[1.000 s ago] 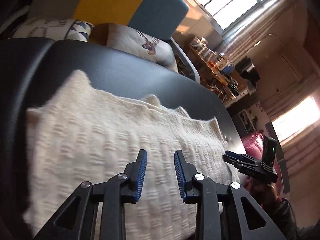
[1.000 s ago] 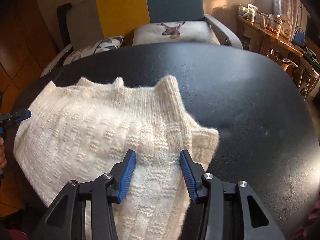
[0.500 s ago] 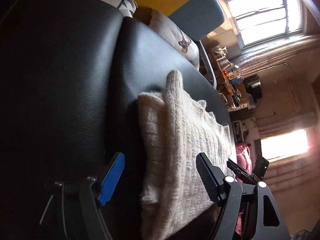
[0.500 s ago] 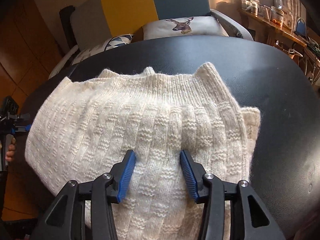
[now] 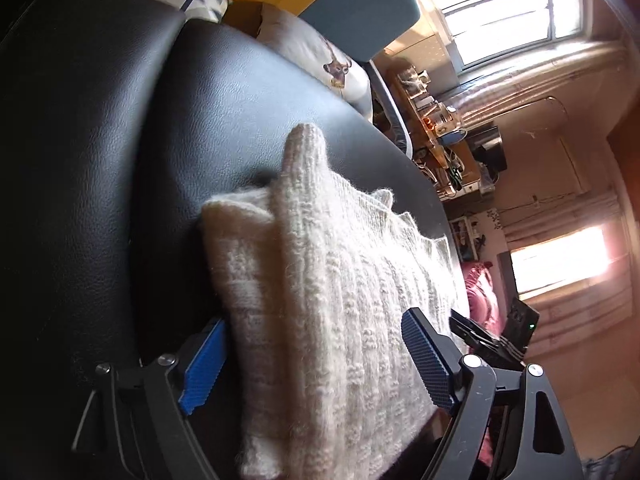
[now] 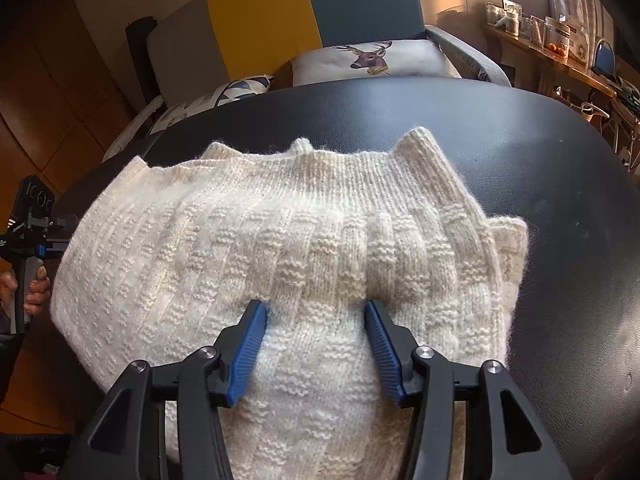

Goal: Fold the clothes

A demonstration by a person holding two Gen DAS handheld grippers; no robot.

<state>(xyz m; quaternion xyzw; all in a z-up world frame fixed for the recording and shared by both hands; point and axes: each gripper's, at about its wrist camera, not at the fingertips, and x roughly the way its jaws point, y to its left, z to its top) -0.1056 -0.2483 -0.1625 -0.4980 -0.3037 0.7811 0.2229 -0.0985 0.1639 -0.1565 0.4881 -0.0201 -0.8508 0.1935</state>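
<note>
We see left gripper (image 5: 316, 356) jaws wide, straddling folded sweater (image 6: 280, 248) edge | right gripper (image 6: 316, 348) parted, pressed on knit.

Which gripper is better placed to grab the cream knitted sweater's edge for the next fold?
Left, probably. The left gripper is open astride the cream knitted sweater's side edge; the right gripper is open over its middle, away from any edge.

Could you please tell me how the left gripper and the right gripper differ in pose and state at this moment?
The left gripper stands wide open, straddling the end edge of the folded cream knitted sweater; the right gripper is open less wide, over the sweater's middle. One left finger lies beside the black leather tabletop, whereas both right fingers sit over knit. Both have blue-padded fingers, and neither is closed on the fabric.
</note>
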